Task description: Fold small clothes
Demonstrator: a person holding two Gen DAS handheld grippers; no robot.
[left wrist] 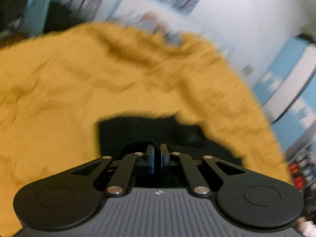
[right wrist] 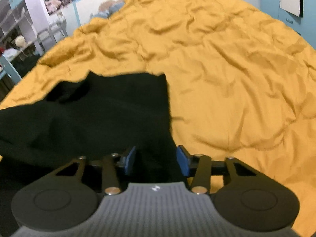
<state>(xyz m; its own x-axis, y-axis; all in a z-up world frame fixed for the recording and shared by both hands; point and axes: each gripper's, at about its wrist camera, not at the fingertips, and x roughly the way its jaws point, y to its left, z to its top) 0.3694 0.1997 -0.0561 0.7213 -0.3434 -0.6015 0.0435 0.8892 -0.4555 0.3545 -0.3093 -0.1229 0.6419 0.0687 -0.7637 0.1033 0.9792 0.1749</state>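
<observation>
A black garment lies on a crumpled mustard-yellow sheet. In the left wrist view my left gripper has its blue pads nearly together at the garment's near edge, and dark cloth bunches around the tips. The same black garment spreads to the left and centre in the right wrist view. There my right gripper sits at its right edge with its blue pads apart. A fold of black cloth lies between them, and the pads do not visibly press on it.
The yellow sheet covers the whole surface around the garment. Behind it are white and light-blue walls with pictures, shelving at the far left and a pile of pale items at the far edge.
</observation>
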